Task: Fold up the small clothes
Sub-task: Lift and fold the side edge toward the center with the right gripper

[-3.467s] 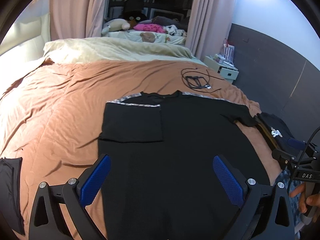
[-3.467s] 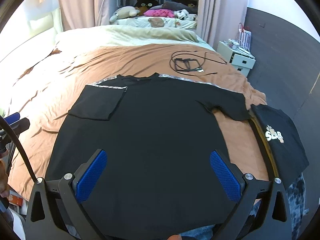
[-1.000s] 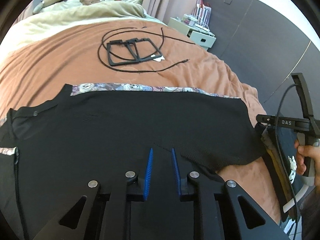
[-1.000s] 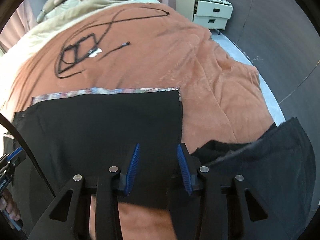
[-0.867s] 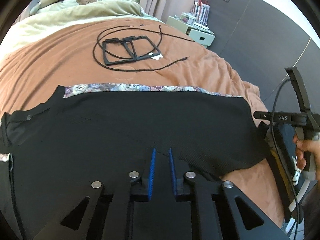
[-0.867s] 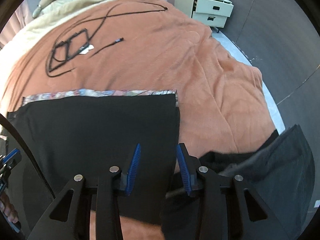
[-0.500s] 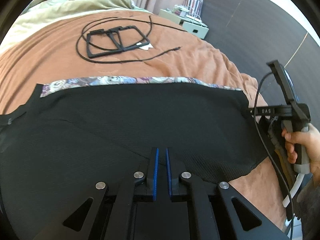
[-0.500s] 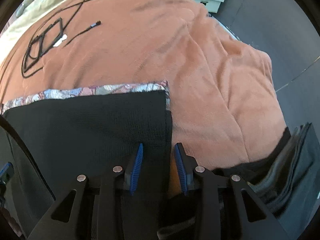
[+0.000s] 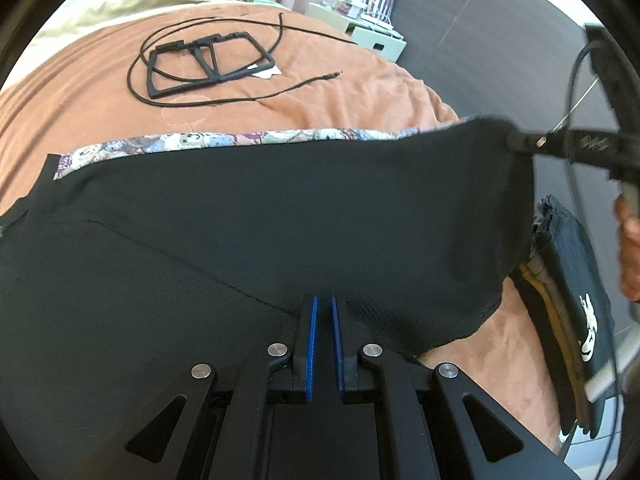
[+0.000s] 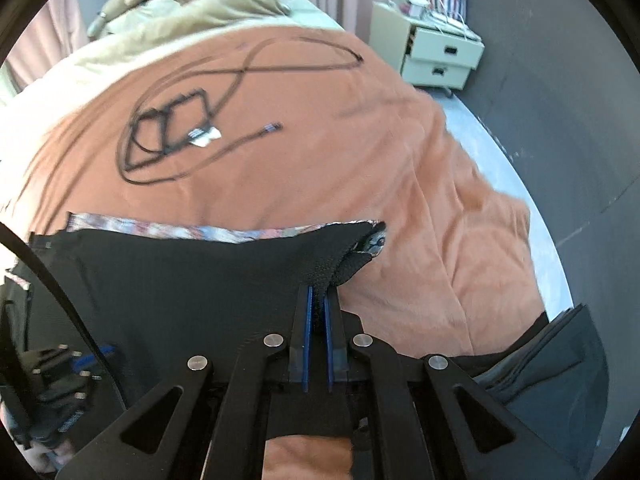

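Shirt [image 10: 192, 292] sleeve pinched, right view only

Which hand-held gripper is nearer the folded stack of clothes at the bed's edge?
Right. The right hand-held gripper pinches the shirt's sleeve just beside the stack; the left hand-held gripper grips the shirt further in.

My left wrist camera looks steeply down along its fingers, close over the black T-shirt [image 9: 248, 216], facing across the orange bedspread [image 9: 100, 108] toward the white nightstand [image 9: 372, 36]. My right wrist camera sits equally close and steep, over the shirt's sleeve edge. Both views share the shirt, the black cable [image 10: 240, 76] and the nightstand.
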Demonstrator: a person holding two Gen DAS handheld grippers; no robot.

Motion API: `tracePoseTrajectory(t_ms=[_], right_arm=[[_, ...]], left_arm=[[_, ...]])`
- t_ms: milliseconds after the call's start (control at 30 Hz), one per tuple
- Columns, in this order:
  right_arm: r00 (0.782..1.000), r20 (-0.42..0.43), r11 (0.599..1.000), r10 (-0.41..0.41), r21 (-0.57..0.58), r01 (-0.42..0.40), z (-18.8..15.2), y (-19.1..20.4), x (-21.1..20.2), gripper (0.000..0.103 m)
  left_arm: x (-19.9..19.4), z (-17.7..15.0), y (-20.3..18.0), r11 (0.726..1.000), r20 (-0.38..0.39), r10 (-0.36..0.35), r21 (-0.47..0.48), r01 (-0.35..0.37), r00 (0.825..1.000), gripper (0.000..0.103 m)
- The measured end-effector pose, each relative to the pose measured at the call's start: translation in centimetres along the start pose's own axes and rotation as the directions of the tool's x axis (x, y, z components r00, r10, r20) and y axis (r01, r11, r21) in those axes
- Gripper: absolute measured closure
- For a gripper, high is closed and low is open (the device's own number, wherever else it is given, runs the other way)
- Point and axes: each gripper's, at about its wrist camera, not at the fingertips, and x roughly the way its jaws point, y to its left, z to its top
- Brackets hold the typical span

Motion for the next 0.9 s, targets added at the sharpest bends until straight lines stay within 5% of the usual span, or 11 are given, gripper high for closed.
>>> tracePoseTrajectory(t_ms=[367,500,900], right_arm=[[0.995,0.081,0.996,0.065,-0.073,-0.059,-0.4,2.7,-9.2,0.101],[0.991,0.101,0.993,0.093,-0.086,-0.085,-0.3,3.6,-11.5,0.101],[0.986,0.08,0.98,0.144,-0.149,-0.131,-1.1,8.7,-14.0,0.101]], left_arm=[[2.2,-0.1,-2.0,0.998,-0.058,-0.054,-0.014,0.053,0.997,0.095],[0.4,0.1,-1.8,0.994,-0.03,-0.101,-0.04,0.099,0.994,0.095],[-7.9,-0.4,3.6,0.994,0.05,-0.029,-0.104,0.034,0.998,0.095]])
